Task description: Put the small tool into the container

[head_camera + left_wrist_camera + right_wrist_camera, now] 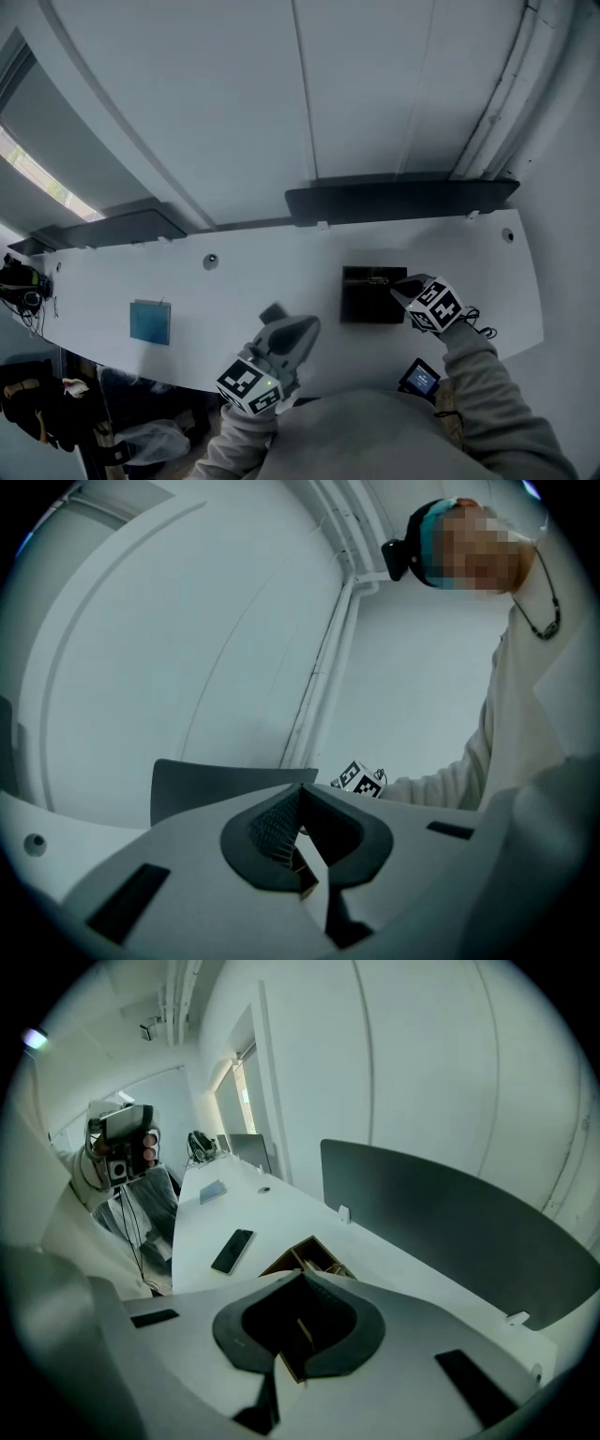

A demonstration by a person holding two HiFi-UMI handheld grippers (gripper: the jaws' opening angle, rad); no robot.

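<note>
A dark open container [371,298] stands on the white table [234,281] right of the middle. In the right gripper view the container [309,1252] shows brown walls and dividers, with small items lying inside. My right gripper [399,290] hangs at the container's right edge. Its jaws [302,1274] are shut tip to tip, and I see nothing between them. Over the table's near edge, left of the container, my left gripper [307,327] points up, its tips [302,786] also shut and empty. I cannot make out the small tool for certain.
A dark phone [232,1251] lies flat on the table, seen as a small dark slab [273,312] beside the left gripper. A blue pad [150,322] sits at the left. Dark divider panels [403,199] line the far edge. A small screen [420,378] rides on the right forearm.
</note>
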